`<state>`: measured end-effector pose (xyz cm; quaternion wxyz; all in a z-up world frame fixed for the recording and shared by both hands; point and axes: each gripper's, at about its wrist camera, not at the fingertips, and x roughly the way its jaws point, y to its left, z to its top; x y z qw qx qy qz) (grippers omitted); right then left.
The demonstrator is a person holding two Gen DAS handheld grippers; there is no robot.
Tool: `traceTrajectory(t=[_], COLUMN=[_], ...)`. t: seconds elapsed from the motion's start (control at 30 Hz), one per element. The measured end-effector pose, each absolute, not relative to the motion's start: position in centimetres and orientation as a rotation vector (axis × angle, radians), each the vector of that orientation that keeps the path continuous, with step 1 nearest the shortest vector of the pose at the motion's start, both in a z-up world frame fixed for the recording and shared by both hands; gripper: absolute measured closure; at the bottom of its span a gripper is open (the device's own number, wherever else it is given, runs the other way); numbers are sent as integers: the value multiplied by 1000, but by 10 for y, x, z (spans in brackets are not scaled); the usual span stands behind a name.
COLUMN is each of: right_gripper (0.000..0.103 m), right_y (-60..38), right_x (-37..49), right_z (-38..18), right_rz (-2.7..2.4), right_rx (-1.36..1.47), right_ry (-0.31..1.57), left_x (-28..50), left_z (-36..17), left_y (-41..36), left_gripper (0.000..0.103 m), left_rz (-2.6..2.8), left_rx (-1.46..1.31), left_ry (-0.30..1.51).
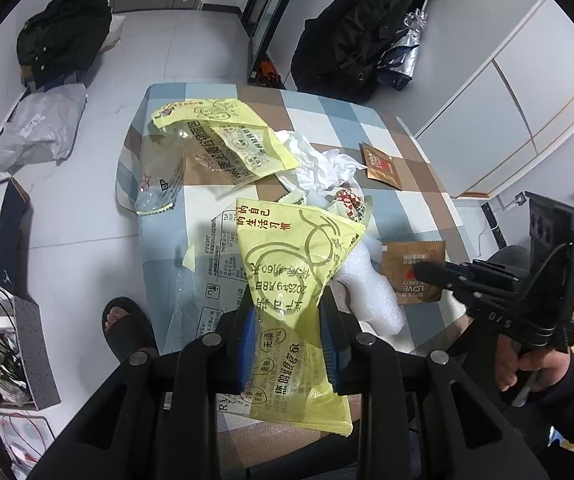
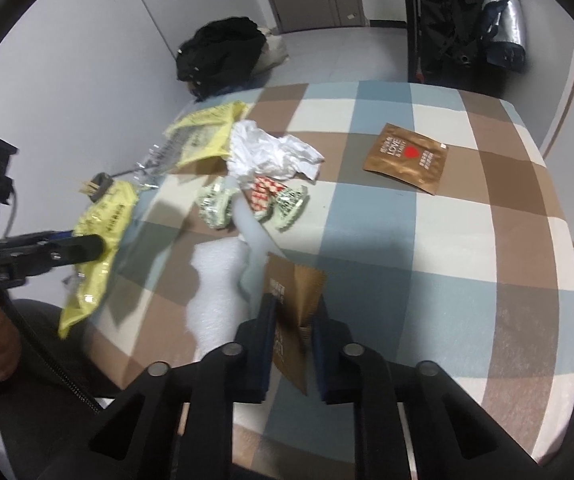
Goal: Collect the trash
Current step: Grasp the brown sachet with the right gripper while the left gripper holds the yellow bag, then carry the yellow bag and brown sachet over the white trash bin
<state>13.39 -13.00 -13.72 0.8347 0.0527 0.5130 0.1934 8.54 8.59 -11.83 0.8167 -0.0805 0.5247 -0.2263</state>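
My left gripper point(image 1: 287, 312) is shut on a yellow snack wrapper point(image 1: 287, 256), which it holds above the near edge of the checked table point(image 2: 447, 260). My right gripper point(image 2: 293, 308) is shut on a crumpled brown sachet point(image 2: 295, 284) at the near middle of the table. In the left wrist view the right gripper point(image 1: 419, 270) has its tip on that sachet point(image 1: 399, 258). On the cloth lie a second yellow wrapper point(image 2: 203, 136), a crumpled white tissue point(image 2: 271, 152), small candy wrappers point(image 2: 263, 196), a white foam sheet point(image 2: 215, 296) and another brown sachet point(image 2: 407, 156).
A sandalled foot point(image 1: 127, 328) stands on the floor beside the table's left edge. Black clothing point(image 1: 63, 32) and a grey plastic bag point(image 1: 39, 128) lie on the floor at the left. A dark coat point(image 1: 359, 36) hangs behind the table. Cluttered boxes point(image 1: 7, 360) sit lower left.
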Motion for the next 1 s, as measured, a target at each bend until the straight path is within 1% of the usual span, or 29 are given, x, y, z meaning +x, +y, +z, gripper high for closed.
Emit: traceTrajectory(t=[0.1, 0.37, 0.5, 0.73, 0.87, 1.0], right_gripper=[100, 100, 100, 100, 100, 100], right_y=[-134, -156, -177, -234, -291, -351], right_x=[129, 124, 122, 121, 119, 115], right_z=[-132, -123, -111, -65, -25, 10], right_rz=[438, 476, 479, 440, 370, 274], right_rx=[145, 226, 267, 269, 283, 312], right_ry=[1075, 1038, 1002, 900, 819, 749], left_x=[82, 77, 80, 106, 121, 134], left_z=[-115, -109, -90, -29, 3, 22], left_y=[84, 65, 46, -25, -84, -141], left_gripper=[80, 80, 80, 80, 80, 80], left_rz=[-491, -489, -497, -563, -661, -751], left_rx=[-177, -221, -224, -188, -166, -135], left_ry=[1111, 1134, 1107, 1018, 971, 949])
